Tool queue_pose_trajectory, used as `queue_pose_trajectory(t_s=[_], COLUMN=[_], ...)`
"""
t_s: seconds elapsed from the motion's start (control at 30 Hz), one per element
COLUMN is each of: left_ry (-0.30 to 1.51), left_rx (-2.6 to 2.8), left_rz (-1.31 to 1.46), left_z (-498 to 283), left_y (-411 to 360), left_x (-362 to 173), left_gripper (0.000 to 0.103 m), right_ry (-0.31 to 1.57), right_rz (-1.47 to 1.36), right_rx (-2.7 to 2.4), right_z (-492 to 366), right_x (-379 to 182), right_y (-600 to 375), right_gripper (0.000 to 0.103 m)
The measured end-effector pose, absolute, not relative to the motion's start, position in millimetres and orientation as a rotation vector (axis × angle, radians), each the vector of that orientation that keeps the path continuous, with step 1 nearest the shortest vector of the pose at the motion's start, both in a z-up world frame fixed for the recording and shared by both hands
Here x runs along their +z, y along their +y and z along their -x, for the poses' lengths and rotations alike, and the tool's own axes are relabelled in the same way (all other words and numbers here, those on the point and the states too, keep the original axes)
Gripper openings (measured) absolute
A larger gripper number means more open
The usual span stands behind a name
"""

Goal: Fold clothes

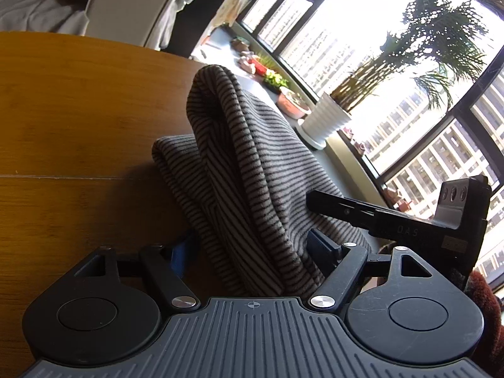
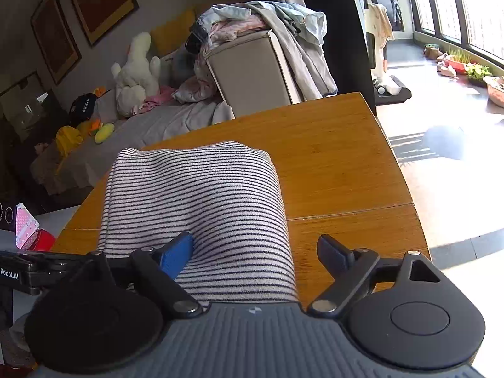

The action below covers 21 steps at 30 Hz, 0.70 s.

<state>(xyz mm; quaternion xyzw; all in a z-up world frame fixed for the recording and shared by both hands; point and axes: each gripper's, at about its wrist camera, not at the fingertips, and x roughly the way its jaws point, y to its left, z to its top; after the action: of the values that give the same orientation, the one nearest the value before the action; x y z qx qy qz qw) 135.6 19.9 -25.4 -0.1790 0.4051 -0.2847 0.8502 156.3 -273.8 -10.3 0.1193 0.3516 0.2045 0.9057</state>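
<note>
Left wrist view: looks down past the left tongs (image 1: pixel 252 249) onto a grey garment with thin dark stripes (image 1: pixel 252 145), heaped on a brown wooden table (image 1: pixel 78 110). Shows the cloth rising in a tall rounded fold just ahead, then running back down as a thick bundle into the gap between the two fingers. Fills that wide gap almost completely, hiding most of the blue left finger (image 1: pixel 179 253) and lying against the dark right one. Cannot tell whether the pads press the cloth or merely stand around it. Beyond the table edge, takes in a white ribbed pot with a palm (image 1: pixel 324 119) and bright curved windows (image 1: pixel 362 31).

Right wrist view: looks forward over the right tongs (image 2: pixel 255 252) at the same striped garment (image 2: pixel 195 195), here a smooth rounded hump lying lengthwise on the table (image 2: pixel 340 163), nearer its left edge. Shows the tongs released and spread wide: blue left finger (image 2: pixel 176 258) touching the near left part of the cloth, dark right finger apart from it, over bare wood. Behind the table, takes in a pile of loose clothes (image 2: pixel 261 22) spilling over a beige box, and a white plush toy (image 2: pixel 135 72) on a grey-covered sofa.
</note>
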Motion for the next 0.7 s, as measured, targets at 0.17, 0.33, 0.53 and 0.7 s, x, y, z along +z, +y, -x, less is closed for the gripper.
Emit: queue_pose_trajectory(t_s=[0.17,0.33,0.53,0.7], left_ry=[0.872,0.865,0.836,0.818], left_rx=[-0.616,-0.619,-0.578,-0.519], left_rz=[0.379,0.372,0.355,0.372], left_z=[-137,-136,-133,-132], left_y=[13,16,30,55], left_x=[-28,-28,-26,-22], left_gripper=[0.077,0.072,0.07,0.066], right_ry=[0.756,0.769,0.76,0.749], right_rz=[-0.284,-0.325,-0.284,-0.253], right_rx=[0.446,0.499,0.527,0.556], right_z=[-161,-163,-169,-175], right_x=[-13,-17,-12,-12], right_y=[-276,-266,-236,-209], right_gripper=[0.088,0.086,0.085,0.085])
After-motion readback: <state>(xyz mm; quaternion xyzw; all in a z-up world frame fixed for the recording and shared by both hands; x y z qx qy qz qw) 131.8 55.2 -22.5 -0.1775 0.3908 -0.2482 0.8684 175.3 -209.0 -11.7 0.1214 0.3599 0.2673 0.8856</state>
